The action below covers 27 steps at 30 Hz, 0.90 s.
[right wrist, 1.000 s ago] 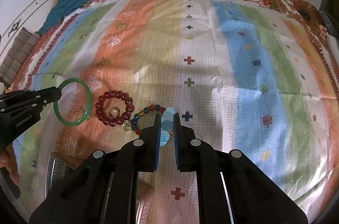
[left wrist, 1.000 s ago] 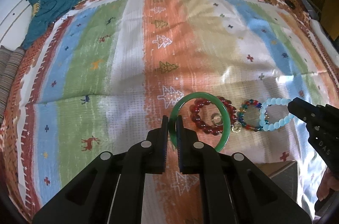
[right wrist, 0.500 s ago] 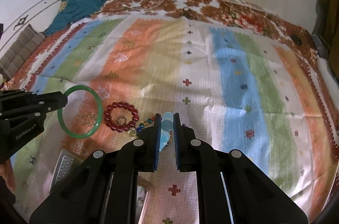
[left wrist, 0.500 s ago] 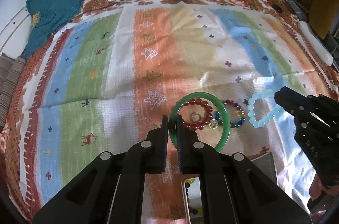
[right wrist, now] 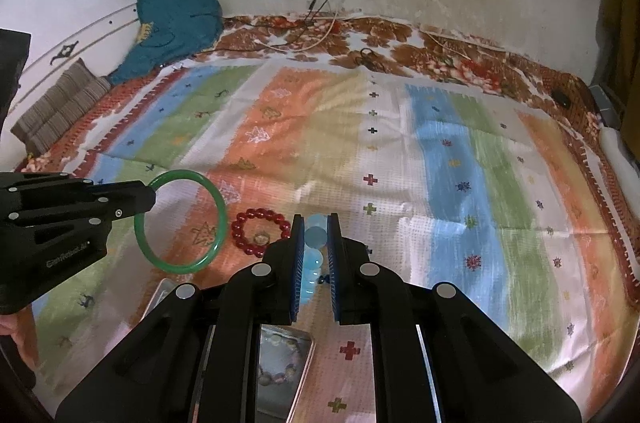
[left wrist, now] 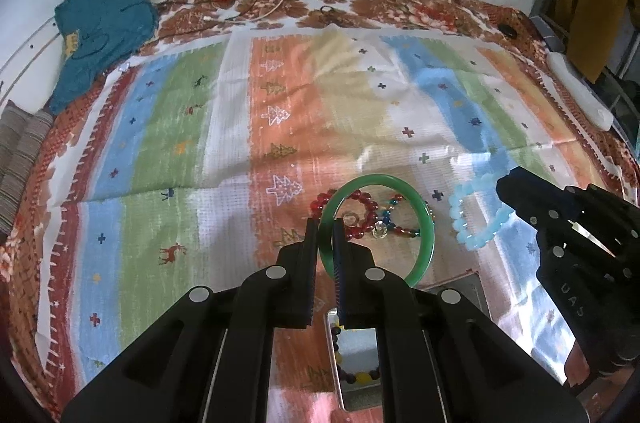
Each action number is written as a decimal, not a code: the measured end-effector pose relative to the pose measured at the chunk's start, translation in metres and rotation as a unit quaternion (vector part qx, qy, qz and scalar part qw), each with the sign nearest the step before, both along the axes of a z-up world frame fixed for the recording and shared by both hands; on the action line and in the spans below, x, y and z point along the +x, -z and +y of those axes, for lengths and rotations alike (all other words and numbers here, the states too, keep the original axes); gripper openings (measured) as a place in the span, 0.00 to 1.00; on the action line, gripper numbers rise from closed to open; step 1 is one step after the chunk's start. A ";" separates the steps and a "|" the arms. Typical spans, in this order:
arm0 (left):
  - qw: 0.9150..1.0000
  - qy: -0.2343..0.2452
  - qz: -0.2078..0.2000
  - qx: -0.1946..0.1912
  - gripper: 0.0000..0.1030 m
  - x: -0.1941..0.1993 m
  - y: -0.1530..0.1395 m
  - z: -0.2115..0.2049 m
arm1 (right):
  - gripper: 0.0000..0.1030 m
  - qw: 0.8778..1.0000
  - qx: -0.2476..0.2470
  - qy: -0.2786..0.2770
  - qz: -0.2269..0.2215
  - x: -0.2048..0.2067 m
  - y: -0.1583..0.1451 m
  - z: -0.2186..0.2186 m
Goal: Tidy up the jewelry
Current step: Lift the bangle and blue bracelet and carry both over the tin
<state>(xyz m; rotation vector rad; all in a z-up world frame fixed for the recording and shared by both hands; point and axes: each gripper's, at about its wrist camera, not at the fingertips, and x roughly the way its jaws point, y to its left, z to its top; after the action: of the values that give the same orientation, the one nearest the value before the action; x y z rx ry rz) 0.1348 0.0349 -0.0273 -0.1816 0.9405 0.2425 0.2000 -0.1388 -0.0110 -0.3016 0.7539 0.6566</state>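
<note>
My left gripper point(left wrist: 325, 235) is shut on a green bangle point(left wrist: 424, 219) and holds it above the striped cloth; the bangle also shows in the right wrist view point(right wrist: 218, 211). My right gripper point(right wrist: 314, 239) is shut on a light-blue bead bracelet point(right wrist: 314, 235), lifted off the cloth; the bracelet also shows in the left wrist view point(left wrist: 468, 219). A red bead bracelet point(right wrist: 260, 231) and a multicoloured bead bracelet point(left wrist: 396, 223) lie on the cloth. A metal tin point(right wrist: 286, 371) with a bead bracelet inside lies open below the grippers.
A striped patterned cloth point(left wrist: 240, 143) covers a bed. A teal garment point(left wrist: 100, 31) lies at the back left, and cables point(right wrist: 320, 35) at the back by the wall. A folded striped cloth point(right wrist: 56, 107) is at the left edge.
Both grippers have risen and pulled back, lifting the green bangle and the light-blue bracelet off the cloth. The metal tin has come into view below them.
</note>
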 end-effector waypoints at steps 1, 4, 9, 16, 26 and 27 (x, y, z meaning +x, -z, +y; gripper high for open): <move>1.000 0.001 -0.003 0.004 0.07 -0.002 -0.002 -0.003 | 0.12 1.000 0.001 -0.001 -0.001 -0.002 -0.001 -0.001; 1.000 0.005 -0.009 0.013 0.07 -0.007 -0.007 -0.008 | 0.12 1.000 0.005 -0.001 -0.002 -0.006 -0.003 -0.004; 1.000 0.010 -0.015 0.022 0.07 -0.013 -0.012 -0.014 | 0.12 1.000 0.014 -0.004 -0.003 -0.017 -0.009 -0.009; 0.999 0.012 -0.020 0.027 0.07 -0.024 -0.017 -0.020 | 0.12 1.000 0.020 -0.012 -0.013 -0.034 -0.017 -0.015; 0.999 0.007 -0.025 0.025 0.07 -0.038 -0.019 -0.022 | 0.12 1.000 0.017 -0.014 -0.014 -0.050 -0.018 -0.019; 0.999 0.007 -0.025 0.025 0.07 -0.040 -0.019 -0.022 | 0.12 1.000 0.018 -0.014 -0.014 -0.052 -0.018 -0.020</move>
<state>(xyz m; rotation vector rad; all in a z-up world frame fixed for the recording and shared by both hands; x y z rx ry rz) 0.0950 0.0126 -0.0085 -0.1344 0.8858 0.2480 0.1482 -0.1587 0.0074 -0.2886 0.7122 0.6908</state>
